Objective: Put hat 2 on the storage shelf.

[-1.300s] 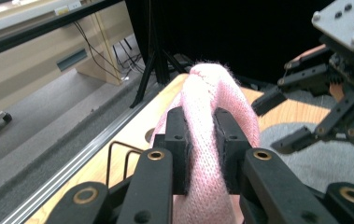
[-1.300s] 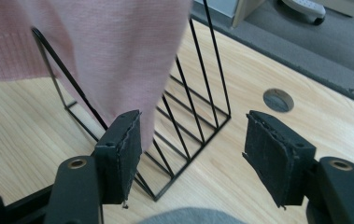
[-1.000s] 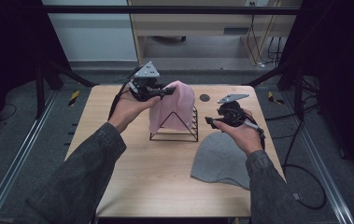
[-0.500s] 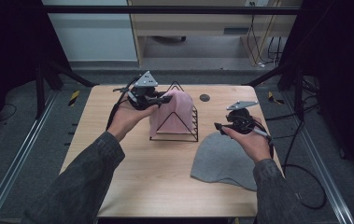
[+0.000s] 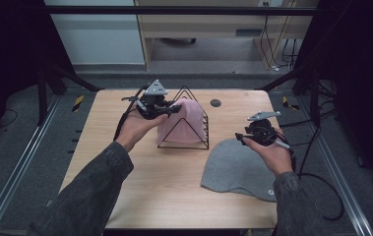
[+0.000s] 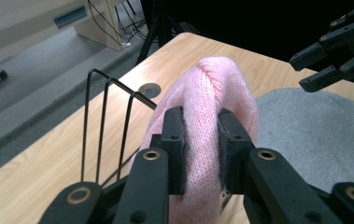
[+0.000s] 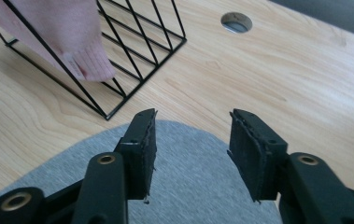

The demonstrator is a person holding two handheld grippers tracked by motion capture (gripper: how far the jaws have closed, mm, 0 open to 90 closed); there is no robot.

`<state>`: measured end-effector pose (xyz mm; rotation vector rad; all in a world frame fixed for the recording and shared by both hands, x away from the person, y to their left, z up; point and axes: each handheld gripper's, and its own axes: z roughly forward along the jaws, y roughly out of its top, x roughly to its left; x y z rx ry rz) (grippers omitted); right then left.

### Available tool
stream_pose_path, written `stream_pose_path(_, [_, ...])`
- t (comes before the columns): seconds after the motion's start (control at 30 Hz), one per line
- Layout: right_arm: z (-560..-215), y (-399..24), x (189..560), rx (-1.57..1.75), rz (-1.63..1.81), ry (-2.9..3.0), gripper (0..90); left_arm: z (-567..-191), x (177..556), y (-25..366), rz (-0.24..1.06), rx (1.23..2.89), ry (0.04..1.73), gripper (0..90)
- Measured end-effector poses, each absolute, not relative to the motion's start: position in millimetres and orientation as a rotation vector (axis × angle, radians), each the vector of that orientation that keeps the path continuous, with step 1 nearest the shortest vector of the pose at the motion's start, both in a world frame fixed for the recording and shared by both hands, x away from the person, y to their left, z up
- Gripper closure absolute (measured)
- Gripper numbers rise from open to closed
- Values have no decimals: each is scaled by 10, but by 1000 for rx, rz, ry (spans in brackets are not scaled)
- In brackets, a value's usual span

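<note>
Pinching the pink hat [image 6: 212,93] over the wire rack [image 5: 194,142], my left gripper [image 6: 201,149] points rightward. My right gripper [image 7: 191,154] hovers, jaws spread but just closing, above the grey hat [image 5: 238,167]. No writing is readable.

We see a pink knitted hat [image 5: 184,120] draped over the black wire rack [image 5: 194,140], a triangle-shaped frame that stands near the far middle of the table. Its ribbed edge hangs down inside the wires. Just beside the rack, at the right, a grey hat [image 5: 238,167] lies flat on the wood, its rounded top toward the rack.
</note>
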<state>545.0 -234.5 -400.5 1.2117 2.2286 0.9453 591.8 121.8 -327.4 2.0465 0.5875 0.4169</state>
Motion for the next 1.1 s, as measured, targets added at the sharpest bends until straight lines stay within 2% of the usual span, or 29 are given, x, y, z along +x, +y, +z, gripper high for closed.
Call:
stream_pose_path(0.2, [-4102, -2472, 5442, 1266, 940, 2217, 559, -3312, 5891, 1197, 402, 2052, 585, 674])
stream_pose_path(0.53, [-4267, -2610, 5412, 1322, 905, 2220, 578, -3281, 5653, 1236, 475, 2050, 558, 426])
stream_pose_path(0.77, [-4370, -2706, 5476, 1368, 882, 2212, 591, -3372, 5515, 1469, 487, 2068, 596, 286])
stream_pose_path(1.1, [-4478, -2809, 5574, 1441, 837, 2200, 615, -3562, 5326, 1863, 456, 2092, 684, 139])
